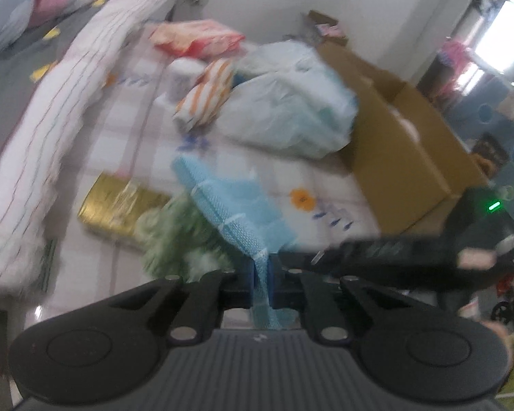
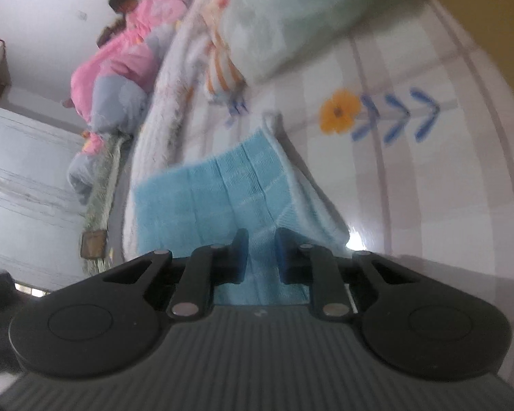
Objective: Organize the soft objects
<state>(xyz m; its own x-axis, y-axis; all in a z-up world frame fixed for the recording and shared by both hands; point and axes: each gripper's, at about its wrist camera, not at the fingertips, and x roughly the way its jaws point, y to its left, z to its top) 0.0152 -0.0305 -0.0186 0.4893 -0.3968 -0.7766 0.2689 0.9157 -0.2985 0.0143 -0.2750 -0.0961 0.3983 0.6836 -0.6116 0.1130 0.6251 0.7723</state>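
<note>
Plainly, both tools slant downward toward the bed (image 1: 325, 178), whose checked cover carries orange flowers and blue leaf marks. The left tool (image 1: 261, 282) is clamped on a thin edge of the light blue knitted cloth (image 1: 229, 205): its blue pads (image 1: 246, 284) stand almost together with only a narrow strip of the knit pinched between them. From that grip the cloth rises away from the tool, its long axis running up and to the left in the left wrist view, folded into ridges and lifted off the cover. The right tool (image 2: 261, 257) is closed on another part of the same cloth, shown broad in its own view as a blue panel (image 2: 216, 188) with a grid of seams; the knit bunches between its pads (image 2: 240, 255) and spreads away from them toward the upper left. In the left wrist view the right tool's dark body shows low at the right, near the cloth.

Just beside the cloth lie a fuzzy green item (image 1: 174, 236) and a gold packet (image 1: 116, 205). Farther back sit a pale plastic bag (image 1: 291, 102), an orange-striped bundle (image 1: 205, 96) and an open cardboard box (image 1: 401, 144). Motion blur softens everything.
</note>
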